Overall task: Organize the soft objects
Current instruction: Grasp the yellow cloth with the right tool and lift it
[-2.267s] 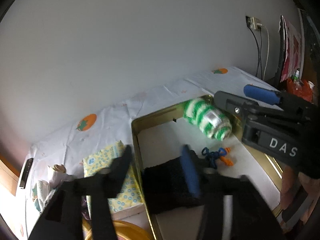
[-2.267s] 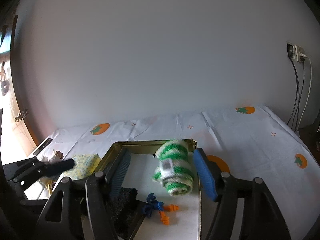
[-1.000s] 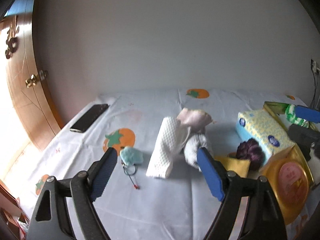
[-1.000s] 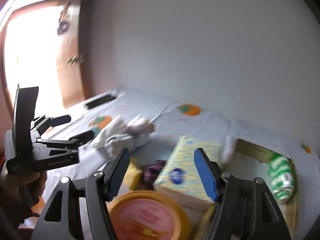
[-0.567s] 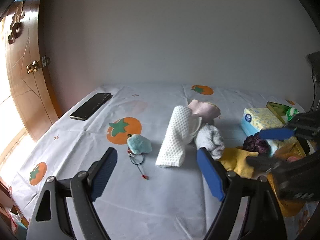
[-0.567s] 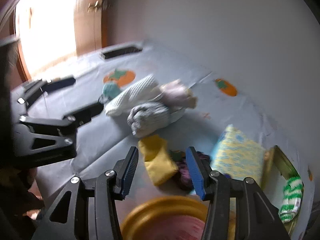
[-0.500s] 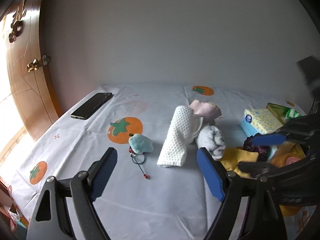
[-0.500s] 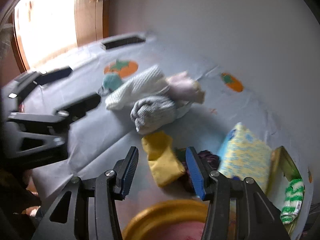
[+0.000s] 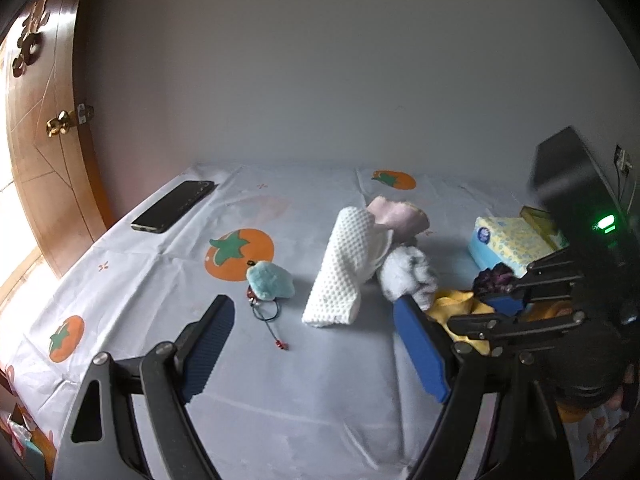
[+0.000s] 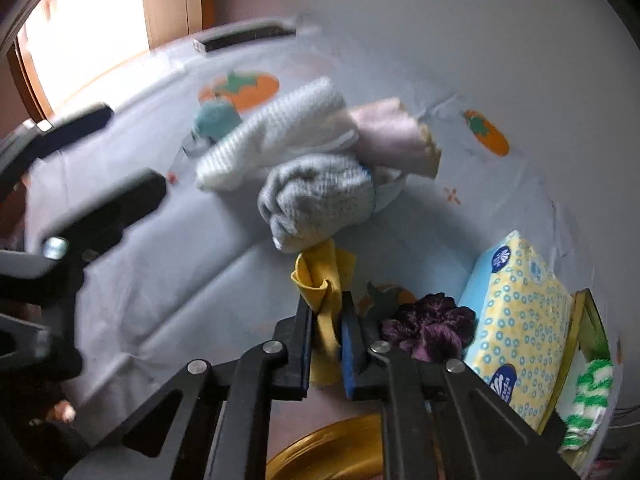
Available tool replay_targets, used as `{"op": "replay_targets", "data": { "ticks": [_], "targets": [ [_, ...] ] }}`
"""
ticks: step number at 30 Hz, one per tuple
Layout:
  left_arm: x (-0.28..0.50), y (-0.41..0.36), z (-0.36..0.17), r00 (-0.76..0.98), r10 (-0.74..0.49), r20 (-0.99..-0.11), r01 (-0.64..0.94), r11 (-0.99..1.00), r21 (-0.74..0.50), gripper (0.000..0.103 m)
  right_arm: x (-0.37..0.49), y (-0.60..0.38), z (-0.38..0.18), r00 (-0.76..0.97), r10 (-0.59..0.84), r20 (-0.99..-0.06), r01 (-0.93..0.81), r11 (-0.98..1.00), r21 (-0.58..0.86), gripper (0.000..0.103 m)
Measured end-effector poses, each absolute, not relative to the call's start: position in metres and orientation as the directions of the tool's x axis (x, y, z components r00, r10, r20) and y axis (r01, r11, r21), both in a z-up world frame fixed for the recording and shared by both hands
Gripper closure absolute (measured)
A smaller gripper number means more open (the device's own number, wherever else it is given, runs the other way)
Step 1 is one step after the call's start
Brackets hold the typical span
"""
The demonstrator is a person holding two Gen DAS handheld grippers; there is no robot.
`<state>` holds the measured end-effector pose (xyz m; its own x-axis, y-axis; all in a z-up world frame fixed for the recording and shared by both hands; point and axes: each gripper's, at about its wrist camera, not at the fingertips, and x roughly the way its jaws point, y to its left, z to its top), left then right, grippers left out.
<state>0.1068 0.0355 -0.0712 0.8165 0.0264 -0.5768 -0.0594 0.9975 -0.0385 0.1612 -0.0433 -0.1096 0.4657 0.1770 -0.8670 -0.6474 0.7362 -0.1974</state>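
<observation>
My right gripper points down at the table and its jaws are closing, with a fold of the yellow cloth pinched between the blue pads. A purple scrunchie lies just right of it. Behind the cloth sit a grey knit roll, a white waffle towel roll and a pink cloth. My left gripper hovers open over the tablecloth, nothing between its fingers, short of the towel roll and a teal plush keychain. The right gripper shows at that view's right.
A blue and yellow tissue pack stands beside a gold tin tray holding a green striped sock. A round yellow tin sits under my right gripper. A black phone lies far left near a wooden door.
My right gripper swung left from the tray, dropped toward the table and closed its jaws onto the yellow cloth. The left gripper turned to the left part of the table, then held still, open.
</observation>
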Motion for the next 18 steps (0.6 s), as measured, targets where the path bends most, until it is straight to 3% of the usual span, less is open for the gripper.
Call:
{"op": "replay_targets", "data": {
  "ticks": [7,16,18],
  "targets": [
    [0.112,0.006,-0.062,0.828,-0.025,-0.560,0.008,0.999,-0.033,0.020,0.120,-0.095,-0.065,0.660,0.333,-0.674,-0.543,0.831,-0.121,0.090],
    [0.142,-0.053,-0.066,0.782,-0.137,-0.608,0.172,0.985,-0.001,0.035,0.107,-0.153,-0.050,0.810,0.300,-0.503,-0.372,0.927,-0.048,0.090],
    [0.151,-0.060,-0.069,0.759,-0.163,-0.631,0.203,0.979,-0.010,0.045,0.110,-0.163,-0.047,0.826,0.292,-0.482,-0.353,0.935,-0.039,0.090]
  ]
}}
